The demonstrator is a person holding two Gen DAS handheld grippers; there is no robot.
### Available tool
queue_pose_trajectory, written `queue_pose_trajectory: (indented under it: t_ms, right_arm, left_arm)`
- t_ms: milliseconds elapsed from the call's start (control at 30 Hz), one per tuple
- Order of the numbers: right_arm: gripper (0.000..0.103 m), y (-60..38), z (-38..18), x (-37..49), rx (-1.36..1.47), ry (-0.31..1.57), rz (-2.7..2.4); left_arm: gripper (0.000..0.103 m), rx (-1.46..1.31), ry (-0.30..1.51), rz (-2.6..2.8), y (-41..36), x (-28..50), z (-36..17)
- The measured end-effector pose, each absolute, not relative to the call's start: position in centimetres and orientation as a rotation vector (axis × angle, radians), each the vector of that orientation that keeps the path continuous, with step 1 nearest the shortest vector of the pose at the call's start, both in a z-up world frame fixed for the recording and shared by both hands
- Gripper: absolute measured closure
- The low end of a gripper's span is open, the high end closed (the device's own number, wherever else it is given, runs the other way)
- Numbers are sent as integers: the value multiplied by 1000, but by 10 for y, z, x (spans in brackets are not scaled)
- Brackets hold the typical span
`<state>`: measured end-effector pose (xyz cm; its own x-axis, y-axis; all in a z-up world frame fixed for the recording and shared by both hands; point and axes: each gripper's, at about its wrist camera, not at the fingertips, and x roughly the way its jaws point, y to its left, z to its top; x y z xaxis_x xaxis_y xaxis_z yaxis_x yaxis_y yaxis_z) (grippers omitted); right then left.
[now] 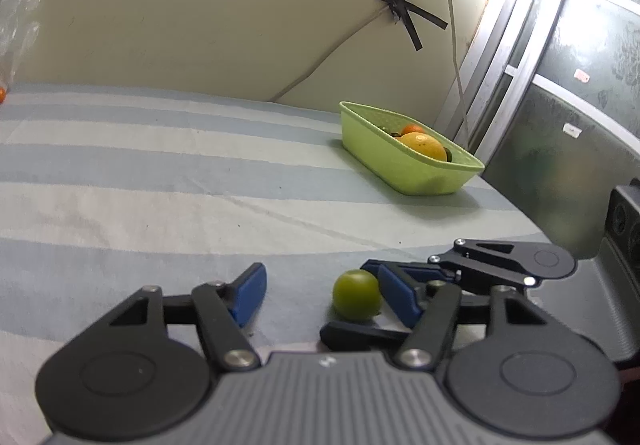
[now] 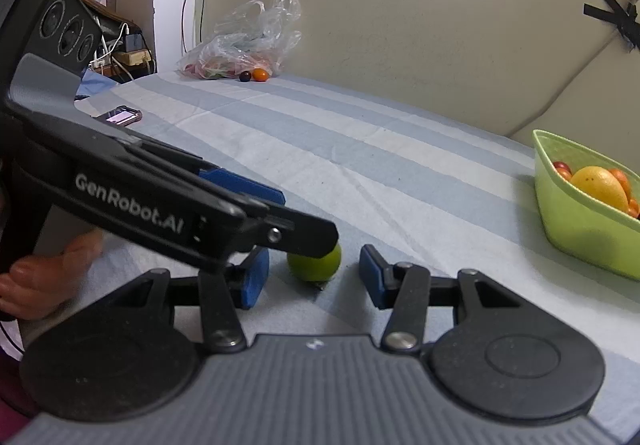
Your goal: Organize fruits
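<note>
Right hand-held gripper (image 2: pixel 310 275) and left hand-held gripper (image 1: pixel 320 295) both sit part-open, gripping nothing, round one green fruit (image 2: pixel 316 265) on the striped bed (image 2: pixel 360 149), w/ basket (image 2: pixel 576 221) well apart; they could clash & roll it away

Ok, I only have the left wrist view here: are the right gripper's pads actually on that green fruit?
Observer: No. The right gripper is open; the green fruit sits between its pads with a gap on each side.
Operator: Any loose fruit besides it?
Observer: A small dark fruit lies next to an orange one, beside the plastic bag by the wall.
Operator: Anything else on the sheet?
Observer: A phone, screen lit, towards the left.
</note>
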<state>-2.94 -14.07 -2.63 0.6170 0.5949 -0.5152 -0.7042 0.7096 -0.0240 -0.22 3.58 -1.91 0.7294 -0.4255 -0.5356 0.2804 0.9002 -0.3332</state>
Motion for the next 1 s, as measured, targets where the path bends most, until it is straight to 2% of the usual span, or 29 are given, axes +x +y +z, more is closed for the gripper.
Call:
queue_pose_trajectory:
  t_ms: [233, 367, 533, 567, 600, 633, 667, 733, 1000]
  right_arm:
    - [50, -141, -26, -28, -224, 503, 746]
    - [51, -141, -26, -31, -226, 488, 747]
    - [51, -144, -26, -35, -218, 492, 752]
    - [52, -146, -26, -35, -216, 489, 754]
    - [54, -147, -25, -36, -212, 487, 756]
    - [61, -147, -26, -35, -210, 492, 764]
    - [69, -146, -26, -34, -213, 501, 771]
    - [73, -146, -26, -35, -218, 496, 757]
    - [74, -174, -7, -25, -174, 362, 670]
  left_arm:
    - [42, -237, 646, -411, 35, -6, -16]
    - [56, -222, 654, -436, 29, -5, -14]
    - [61, -191, 677, -452, 21, -6, -14]
    - [65, -184, 684, -452, 20, -5, -15]
    - [69, -188, 688, -456, 20, -5, -16]
    - [74, -196, 693, -460, 21, -4, -17]
    - [74, -207, 696, -459, 21, -3, -16]
    - [74, -220, 698, -462, 22, -1, -14]
    - [74, -129, 640, -538, -16, 35, 27]
